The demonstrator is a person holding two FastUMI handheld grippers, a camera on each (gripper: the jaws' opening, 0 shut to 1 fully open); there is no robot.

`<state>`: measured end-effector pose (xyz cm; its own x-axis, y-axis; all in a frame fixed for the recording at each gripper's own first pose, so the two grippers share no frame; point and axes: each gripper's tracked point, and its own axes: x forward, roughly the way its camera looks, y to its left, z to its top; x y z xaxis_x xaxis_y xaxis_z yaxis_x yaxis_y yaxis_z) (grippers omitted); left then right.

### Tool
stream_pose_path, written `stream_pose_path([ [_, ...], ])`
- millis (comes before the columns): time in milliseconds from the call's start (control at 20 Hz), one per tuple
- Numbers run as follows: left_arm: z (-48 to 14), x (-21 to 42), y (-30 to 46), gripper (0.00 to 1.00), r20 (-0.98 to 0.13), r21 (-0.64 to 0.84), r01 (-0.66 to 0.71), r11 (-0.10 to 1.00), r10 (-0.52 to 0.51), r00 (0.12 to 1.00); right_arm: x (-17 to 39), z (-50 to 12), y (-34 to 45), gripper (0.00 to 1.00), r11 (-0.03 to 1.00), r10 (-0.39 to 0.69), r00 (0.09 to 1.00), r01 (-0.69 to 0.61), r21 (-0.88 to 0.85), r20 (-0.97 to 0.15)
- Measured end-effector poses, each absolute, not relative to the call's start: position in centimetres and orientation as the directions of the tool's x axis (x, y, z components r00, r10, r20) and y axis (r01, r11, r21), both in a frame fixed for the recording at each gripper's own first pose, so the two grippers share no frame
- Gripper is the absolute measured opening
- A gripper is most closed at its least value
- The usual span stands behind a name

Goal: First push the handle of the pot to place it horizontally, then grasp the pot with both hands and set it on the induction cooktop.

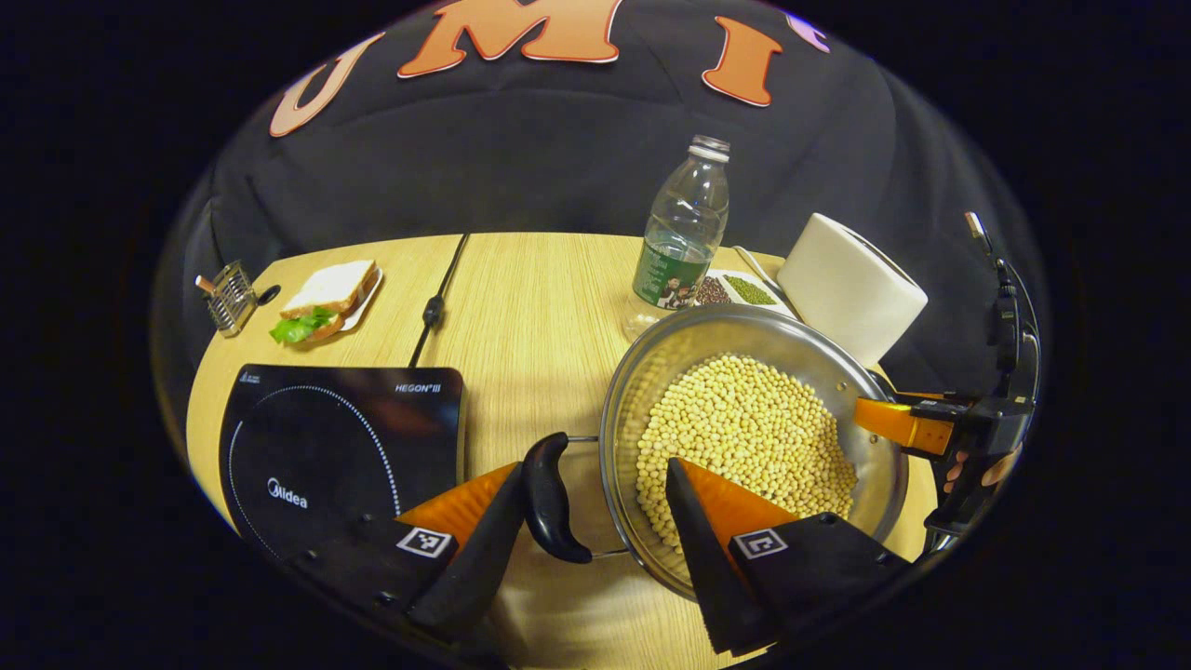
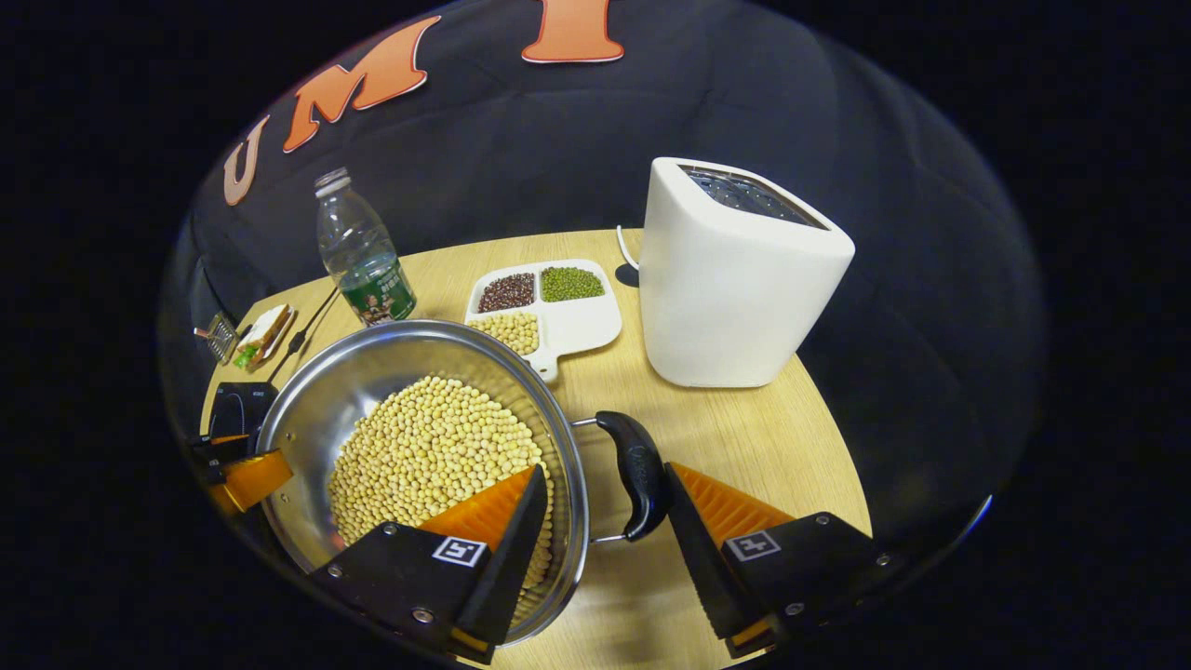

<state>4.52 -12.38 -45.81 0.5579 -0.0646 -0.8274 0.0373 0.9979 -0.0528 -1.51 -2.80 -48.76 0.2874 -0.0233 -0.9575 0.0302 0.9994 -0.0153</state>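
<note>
The round steel pot of pale soybeans point(image 1: 754, 447) sits lower right of centre, right of the black induction cooktop point(image 1: 344, 447), while the left gripper point(image 1: 595, 521) and right gripper point(image 2: 605, 521) each gape, seemingly untouching, around a black side handle point(image 1: 549, 498).

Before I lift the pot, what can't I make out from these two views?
- Left gripper view: whether the left gripper fingers touch the pot handle; the near rim is hidden behind them.
- Right gripper view: the right gripper straddles the other handle; contact cannot be told.
- Right gripper view: the cooktop is mostly hidden behind the pot.
- Left gripper view: the cooktop's near edge is covered by a finger.
</note>
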Motion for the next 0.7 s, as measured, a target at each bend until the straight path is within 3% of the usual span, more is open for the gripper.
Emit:
stream_pose_path([
  [450, -49.0, 7.2, -12.4, 0.94, -0.812, 0.007, 0.012, 1.000, -0.002, 0.584, -1.5, -49.8, -3.1, 0.77, 0.999, -0.052, 0.290, 0.023, -0.048, -0.956],
  [700, -49.7, 7.8, -11.6, 0.81, -0.791, 0.038, -0.029, 0.999, 0.048, 0.610, -1.4, -49.5, -3.6, 0.74, 0.999, -0.041, 0.307, 0.003, -0.042, -0.951],
])
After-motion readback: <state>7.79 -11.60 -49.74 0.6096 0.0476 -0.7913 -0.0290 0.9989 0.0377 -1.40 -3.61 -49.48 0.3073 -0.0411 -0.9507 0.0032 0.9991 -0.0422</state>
